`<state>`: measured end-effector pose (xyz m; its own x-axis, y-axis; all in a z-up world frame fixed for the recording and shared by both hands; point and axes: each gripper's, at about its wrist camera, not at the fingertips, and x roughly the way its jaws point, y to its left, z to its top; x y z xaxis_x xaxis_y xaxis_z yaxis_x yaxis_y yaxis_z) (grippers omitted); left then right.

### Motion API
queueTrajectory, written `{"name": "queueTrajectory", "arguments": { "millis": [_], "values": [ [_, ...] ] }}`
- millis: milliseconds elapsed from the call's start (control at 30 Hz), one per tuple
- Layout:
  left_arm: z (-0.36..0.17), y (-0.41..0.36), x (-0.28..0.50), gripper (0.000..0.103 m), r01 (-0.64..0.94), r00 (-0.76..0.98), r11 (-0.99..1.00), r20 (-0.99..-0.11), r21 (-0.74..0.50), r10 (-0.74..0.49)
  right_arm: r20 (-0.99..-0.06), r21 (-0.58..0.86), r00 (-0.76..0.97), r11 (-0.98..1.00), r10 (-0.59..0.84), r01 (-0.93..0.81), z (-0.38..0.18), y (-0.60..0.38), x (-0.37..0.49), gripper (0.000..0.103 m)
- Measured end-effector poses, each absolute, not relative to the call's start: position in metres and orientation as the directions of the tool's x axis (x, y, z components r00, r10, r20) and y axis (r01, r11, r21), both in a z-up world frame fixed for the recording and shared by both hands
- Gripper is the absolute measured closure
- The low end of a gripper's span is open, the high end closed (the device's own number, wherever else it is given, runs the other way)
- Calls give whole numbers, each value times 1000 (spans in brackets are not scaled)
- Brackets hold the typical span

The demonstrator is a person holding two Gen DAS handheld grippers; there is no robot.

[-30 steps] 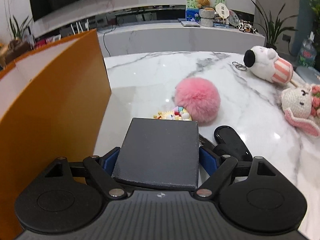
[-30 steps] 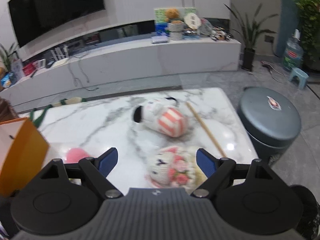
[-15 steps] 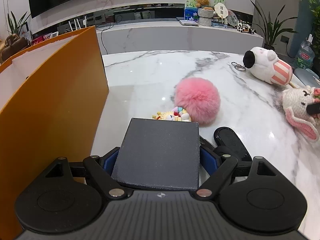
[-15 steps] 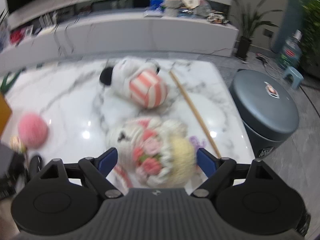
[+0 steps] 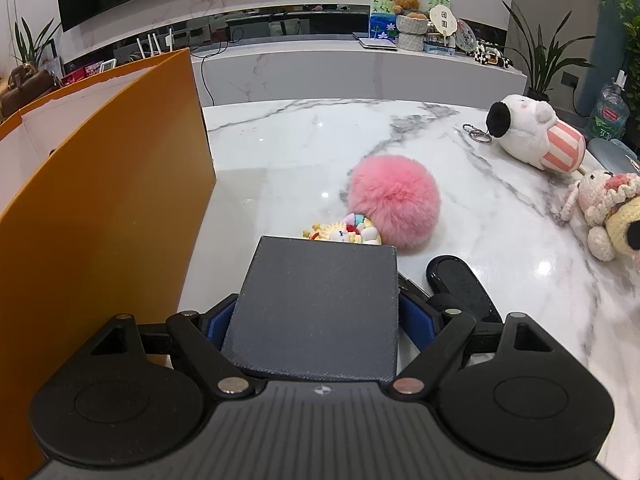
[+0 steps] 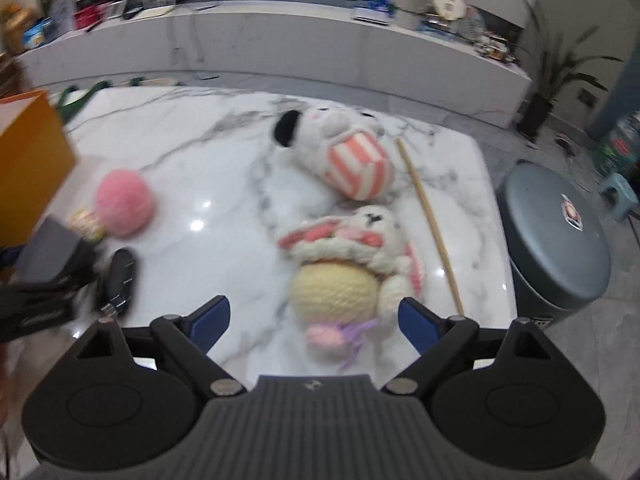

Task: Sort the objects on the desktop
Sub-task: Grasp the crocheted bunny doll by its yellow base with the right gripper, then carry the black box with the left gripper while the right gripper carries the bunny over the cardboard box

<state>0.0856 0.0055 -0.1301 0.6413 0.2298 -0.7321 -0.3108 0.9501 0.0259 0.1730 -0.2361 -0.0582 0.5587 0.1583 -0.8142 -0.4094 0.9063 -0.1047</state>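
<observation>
My left gripper (image 5: pixel 316 316) is shut on a dark grey flat box (image 5: pixel 320 300), held just above the marble table beside the tall orange box (image 5: pixel 104 200). My right gripper (image 6: pixel 314 316) stands open over the table's near right part. A crocheted bunny (image 6: pixel 352 248) with a yellow body lies right ahead of it. The bunny's pink tail end sits between the blue pads (image 6: pixel 212 316), which do not touch it. The bunny (image 5: pixel 600 208) also shows at the right edge of the left wrist view.
A pink pompom (image 5: pixel 394 200) with a small colourful charm (image 5: pixel 344 234) and a black oval fob (image 5: pixel 460 284) lie near the grey box. A white plush in pink stripes (image 6: pixel 344 152), a wooden stick (image 6: pixel 428 224) and a grey bin (image 6: pixel 556 240) are beyond the table edge.
The right gripper has sunk toward the bunny and rolled, so the bunny now fills the gap ahead of its fingers. The left gripper and its grey box have stayed put.
</observation>
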Motion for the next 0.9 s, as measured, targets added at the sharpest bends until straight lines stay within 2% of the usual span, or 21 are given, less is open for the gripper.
{"name": "queueTrajectory", "arguments": {
  "millis": [200,333,433,500,733,900],
  "values": [
    [-130,6,86,5,-310,641,950,-733,26,229,-799,-107,593,948,97,-300,-78,-239,194,10],
    [-130,6,86,5,-310,641,951,-733,26,229,-803,-100,591,958,81,-267,-87,-242,201,17],
    [-130,6,85,9,-309,643,951,-733,20,224,-809,-54,579,967,103,-248,-81,-245,206,30],
    [-130,4,84,11,-309,643,951,-731,26,229,-817,-17,563,971,123,-238,-77,-248,207,34],
    [-128,-2,75,12,-297,641,954,-734,30,223,-825,40,540,972,164,-233,-67,-252,203,40],
    [-115,-14,59,12,-271,679,961,-697,54,231,-811,62,555,970,186,-234,-52,-255,196,42]
  ]
}}
